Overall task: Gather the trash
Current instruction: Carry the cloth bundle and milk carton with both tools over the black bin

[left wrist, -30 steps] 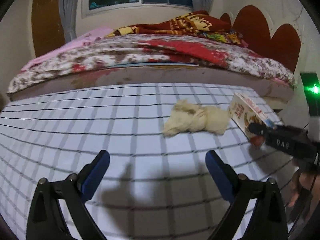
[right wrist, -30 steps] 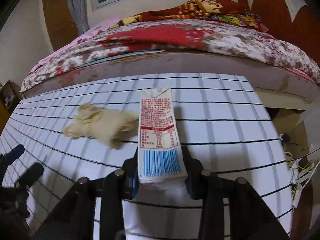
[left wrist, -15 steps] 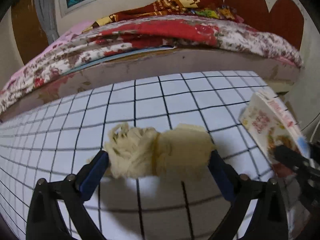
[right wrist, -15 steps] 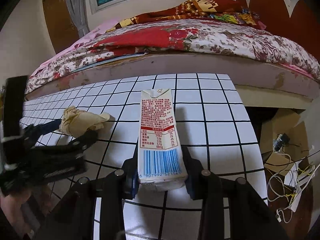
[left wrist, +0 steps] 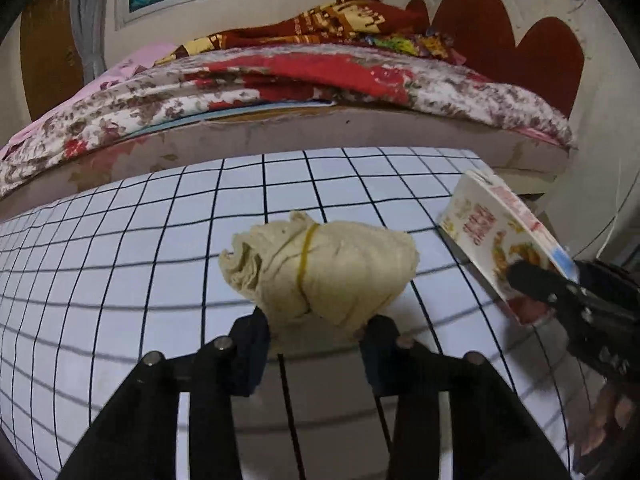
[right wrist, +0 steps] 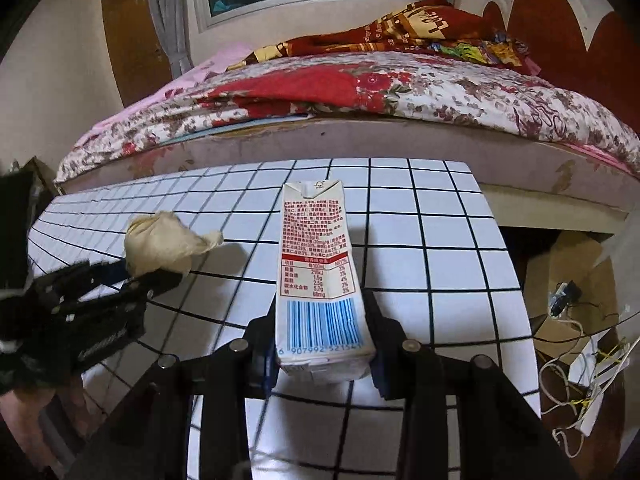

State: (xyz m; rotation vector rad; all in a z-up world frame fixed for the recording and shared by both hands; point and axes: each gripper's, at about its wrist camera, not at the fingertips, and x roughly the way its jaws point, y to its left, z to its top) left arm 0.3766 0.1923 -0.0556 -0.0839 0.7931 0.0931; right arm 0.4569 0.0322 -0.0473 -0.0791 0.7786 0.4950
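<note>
Both grippers were clamped above the checked table (left wrist: 120, 264): the left gripper (left wrist: 316, 330), just closed, on a cloth bundle (left wrist: 320, 268); the right gripper (right wrist: 324, 354) on a carton (right wrist: 318, 272).

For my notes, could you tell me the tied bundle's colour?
Pale beige bundle, yellow band; clearest in left wrist view.

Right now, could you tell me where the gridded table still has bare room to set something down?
The gridded table is bare to the right of the milk carton, out to its far corner, and across its left stretch beyond the beige wad. It is crowded in the middle, where both grippers, left gripper and right gripper, meet.
</note>
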